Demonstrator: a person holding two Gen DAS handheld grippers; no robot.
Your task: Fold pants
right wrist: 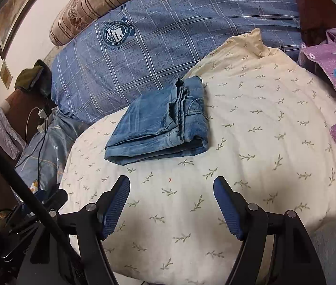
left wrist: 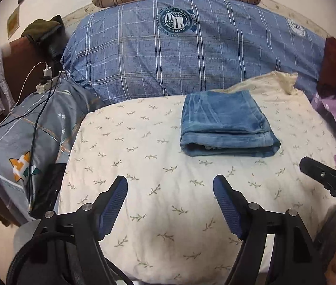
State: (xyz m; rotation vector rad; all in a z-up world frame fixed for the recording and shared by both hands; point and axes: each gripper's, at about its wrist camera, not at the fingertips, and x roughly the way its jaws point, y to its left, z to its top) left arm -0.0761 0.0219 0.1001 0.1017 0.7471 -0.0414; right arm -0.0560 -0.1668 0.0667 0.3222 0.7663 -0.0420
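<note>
Both claws stand wide open and hold nothing: the left claw (left wrist: pixel 170 187) and the right claw (right wrist: pixel 171 187) each hover over bare bedding, blue ribbed pads apart, well short of the cloth. In the left wrist view the pants (left wrist: pixel 228 123) lie at about one o'clock from the claw, folded into a thick, squarish denim packet with rounded fold edges toward the camera; in the right wrist view the same pants (right wrist: pixel 160 121) sit at eleven o'clock, stacked layers and a seamed hem showing along one side. They rest on a soft cream quilt (left wrist: pixel 144 166) printed with small leaf sprigs, in front of a blue checked duvet (left wrist: pixel 168 59). The folding looks finished, so the next move probably calls only for clearing away, or at most a light press to flatten the bundle.
</note>
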